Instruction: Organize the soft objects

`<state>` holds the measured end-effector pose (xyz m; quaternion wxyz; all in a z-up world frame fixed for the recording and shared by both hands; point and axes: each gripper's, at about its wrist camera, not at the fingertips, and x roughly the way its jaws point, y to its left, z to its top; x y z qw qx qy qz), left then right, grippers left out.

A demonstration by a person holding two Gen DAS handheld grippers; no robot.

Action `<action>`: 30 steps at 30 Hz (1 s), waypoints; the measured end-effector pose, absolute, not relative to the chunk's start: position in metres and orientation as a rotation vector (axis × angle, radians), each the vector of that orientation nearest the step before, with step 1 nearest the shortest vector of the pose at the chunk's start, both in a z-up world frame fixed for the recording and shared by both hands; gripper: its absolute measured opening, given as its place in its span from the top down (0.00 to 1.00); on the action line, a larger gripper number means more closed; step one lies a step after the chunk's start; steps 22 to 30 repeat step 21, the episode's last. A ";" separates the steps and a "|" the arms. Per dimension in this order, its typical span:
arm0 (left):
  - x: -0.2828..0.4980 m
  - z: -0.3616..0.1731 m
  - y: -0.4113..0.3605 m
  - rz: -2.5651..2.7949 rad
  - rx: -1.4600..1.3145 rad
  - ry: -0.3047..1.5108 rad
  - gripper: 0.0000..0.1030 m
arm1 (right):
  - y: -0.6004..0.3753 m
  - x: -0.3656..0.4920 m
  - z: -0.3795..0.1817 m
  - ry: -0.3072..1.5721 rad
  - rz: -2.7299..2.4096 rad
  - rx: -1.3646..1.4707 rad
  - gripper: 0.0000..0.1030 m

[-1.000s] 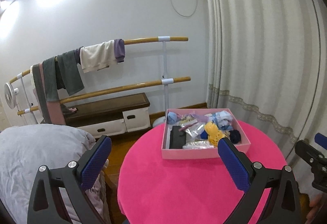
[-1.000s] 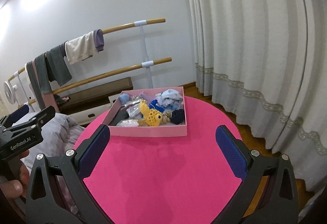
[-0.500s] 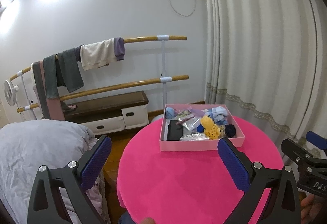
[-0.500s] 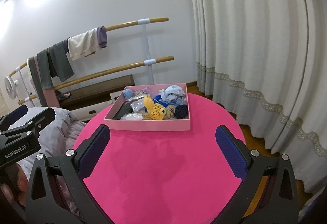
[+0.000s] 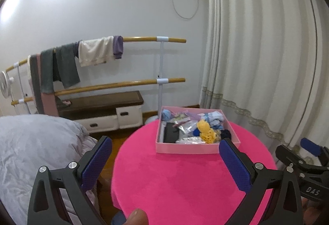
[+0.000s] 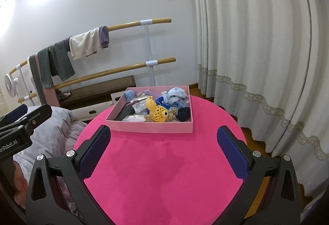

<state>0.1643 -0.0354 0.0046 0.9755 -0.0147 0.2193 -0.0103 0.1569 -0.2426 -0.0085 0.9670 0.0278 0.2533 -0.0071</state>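
Both tools are held above the near side of the round pink surface (image 6: 164, 173), nothing gripped. The left tool (image 5: 164, 155) is spread wide, blue pads (image 5: 96, 159) well apart, and the right tool (image 6: 163, 148) is spread wide the same way. The soft stuff is all piled in a shallow pink box (image 6: 152, 127) set toward the far side of the surface, well apart from both tools. Inside, a yellow crocheted toy (image 6: 157, 110) is seen near the middle, with a dark navy knitted ball (image 6: 183, 113) just beside it at the front right corner. A light blue cloth bundle (image 6: 176, 95) is heaped at the back right, and a small blue ball (image 6: 130, 94) sits at the back left. A flat black item (image 5: 170, 135) is laid along the left wall, next to some clear plastic bags (image 5: 186, 128).
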 end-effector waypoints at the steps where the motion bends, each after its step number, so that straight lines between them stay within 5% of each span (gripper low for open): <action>1: 0.164 0.005 -0.037 -0.004 -0.009 0.433 0.00 | -0.242 0.157 -0.008 0.511 -0.012 0.054 0.00; 30: 0.169 -0.005 -0.041 -0.020 -0.028 0.430 0.00 | -0.239 0.163 -0.009 0.492 -0.022 0.058 0.00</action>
